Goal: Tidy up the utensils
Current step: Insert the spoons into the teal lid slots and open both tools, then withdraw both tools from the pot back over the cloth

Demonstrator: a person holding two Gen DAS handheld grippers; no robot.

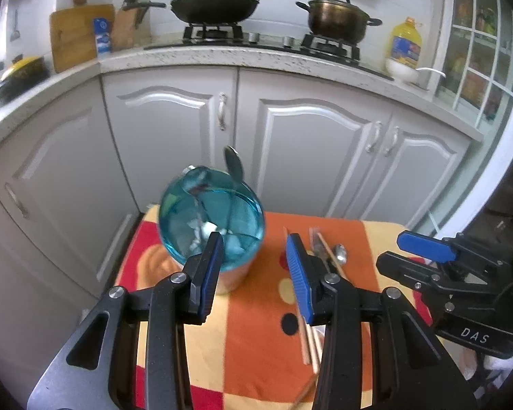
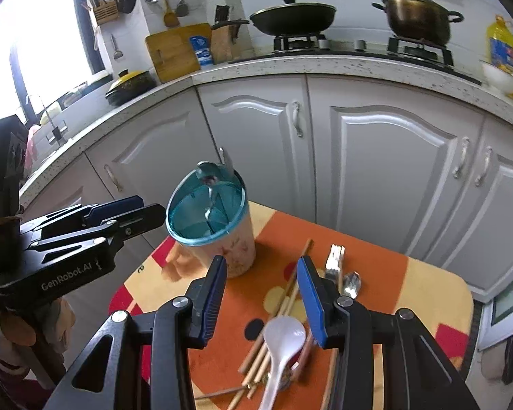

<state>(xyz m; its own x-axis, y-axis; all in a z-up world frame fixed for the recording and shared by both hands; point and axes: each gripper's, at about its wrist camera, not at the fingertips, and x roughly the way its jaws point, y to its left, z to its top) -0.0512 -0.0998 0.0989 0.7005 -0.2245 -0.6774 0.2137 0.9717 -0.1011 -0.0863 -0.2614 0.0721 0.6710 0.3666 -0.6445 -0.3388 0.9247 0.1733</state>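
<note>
Ahead of me: grey cabinet doors (image 1: 174, 130) under a speckled countertop (image 2: 325, 63). On the stove, a lidded wok (image 1: 215, 5) left and a dark pot (image 1: 337, 17) right. Cutting board (image 2: 176, 51) leans on wall; yellow oil bottle (image 1: 406, 42) far right.

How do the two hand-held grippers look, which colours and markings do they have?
Both are black, angular linkage frames with silver pivot bolts and ribbed blue pads on the fingers. The left hand-held gripper carries white "GenRobot.AI" lettering on its side; the right hand-held gripper carries white "DAS" lettering.
</note>
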